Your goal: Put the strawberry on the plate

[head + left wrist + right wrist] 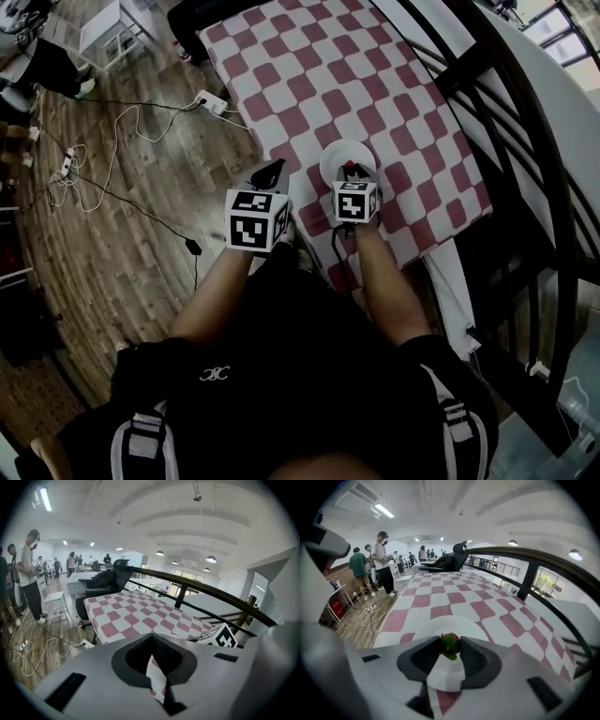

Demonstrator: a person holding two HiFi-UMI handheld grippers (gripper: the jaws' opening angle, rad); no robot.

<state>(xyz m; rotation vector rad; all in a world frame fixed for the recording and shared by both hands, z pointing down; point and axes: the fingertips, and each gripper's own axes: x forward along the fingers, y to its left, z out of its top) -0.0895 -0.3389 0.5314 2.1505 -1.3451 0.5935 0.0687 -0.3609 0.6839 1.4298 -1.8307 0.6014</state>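
A small red strawberry with a green top sits pinched between the pads of my right gripper. It hangs just above the near part of a white plate. In the head view the strawberry shows over the plate, in front of the right gripper. My left gripper hovers to the plate's left, at the table's near edge. Its jaws meet at the tips with nothing between them.
A red-and-white checked cloth covers the table. A dark railing runs along its right side. Cables and a power strip lie on the wooden floor at the left. Several people stand far off.
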